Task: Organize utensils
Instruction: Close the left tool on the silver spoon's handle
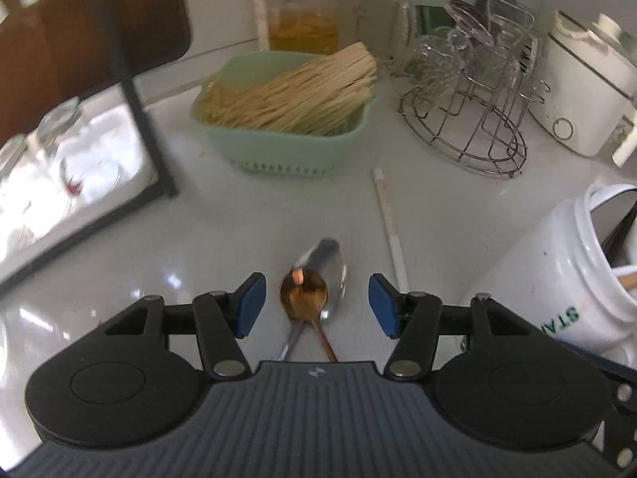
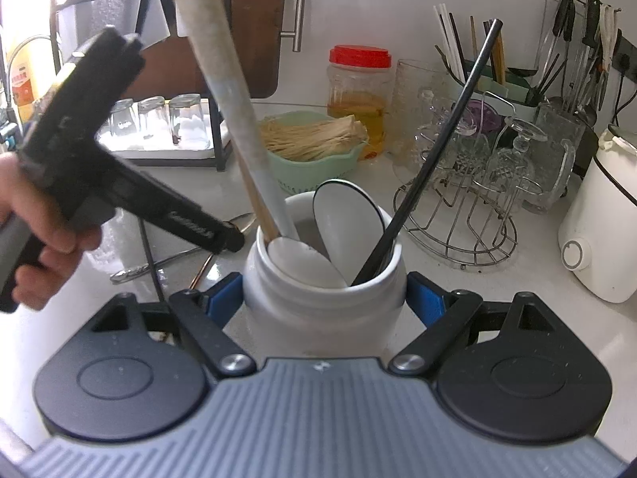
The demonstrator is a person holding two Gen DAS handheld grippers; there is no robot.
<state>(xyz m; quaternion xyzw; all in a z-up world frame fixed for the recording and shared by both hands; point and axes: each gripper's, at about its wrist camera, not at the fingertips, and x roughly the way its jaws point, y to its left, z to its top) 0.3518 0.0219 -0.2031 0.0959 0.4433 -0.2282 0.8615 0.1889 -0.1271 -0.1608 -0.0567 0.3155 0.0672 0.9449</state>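
The step in hand looks like a pickup of the loose spoons for the holder. The left claw (image 1: pixel 317 304) hangs spread wide over two overlapping spoons on the white surface (image 1: pixel 223 215): a copper spoon (image 1: pixel 304 294) lies atop a silver spoon (image 1: pixel 332 271), both bowls between the blue pads, neither pad touching metal. Their handles run back under the claw body and cross there. A white chopstick (image 1: pixel 388 223) lies just beside them, toward the white ceramic jar (image 1: pixel 557 279).

The right claw (image 2: pixel 324 298) straddles that ceramic jar (image 2: pixel 324 310); its blue pads sit against or very near the jar's sides, so it appears to steady it, though firm contact cannot be confirmed. The jar already holds a white ladle (image 2: pixel 223 91), a white spoon (image 2: pixel 346 215) and a black chopstick (image 2: pixel 434 147).

The next move likely calls for lowering and closing on one spoon only, or both together; the stacked bowls may slip against each other, so gripping at the narrow necks seems safer.

Room ahead is open up to the green basket (image 1: pixel 278 147) of bamboo sticks. The wire glass rack (image 1: pixel 469 119) stands beyond on the right and a black-framed tray (image 1: pixel 79 183) bounds the left. The jar mouth is crowded, leaving a narrow gap for insertion.
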